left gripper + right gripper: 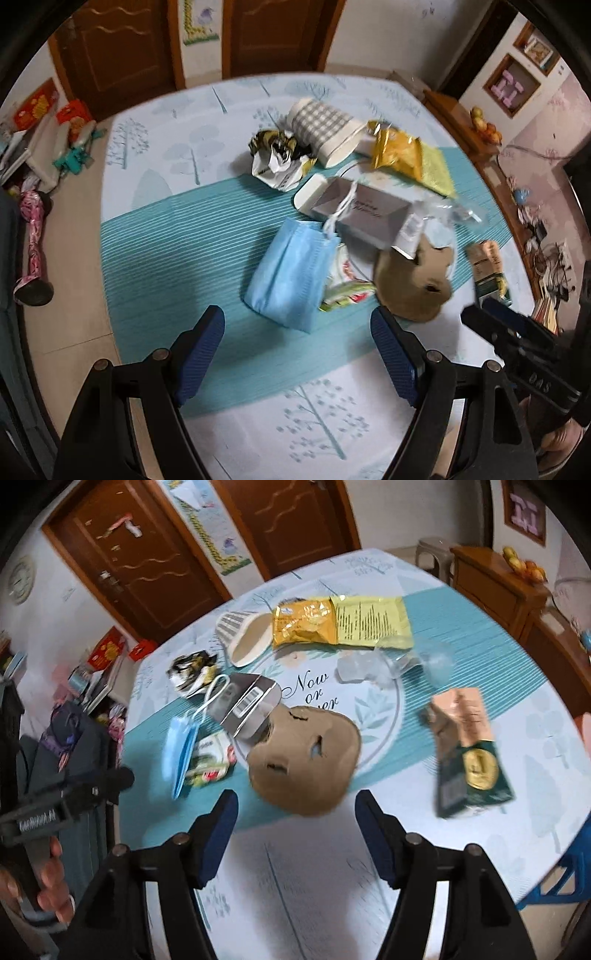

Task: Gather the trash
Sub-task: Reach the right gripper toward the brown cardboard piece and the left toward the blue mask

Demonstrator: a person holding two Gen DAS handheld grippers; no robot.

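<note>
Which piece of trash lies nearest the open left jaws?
The blue face mask, just ahead of them on the teal runner; the other litter lies farther off.

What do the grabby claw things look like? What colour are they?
Each gripper is a black plastic frame with round metal bolts at its joints and two fingers. The fingers wear dark blue ribbed pads. The left gripper and the right gripper look alike. From the side, the right one shows white lettering on its black body, too blurred to read.
</note>
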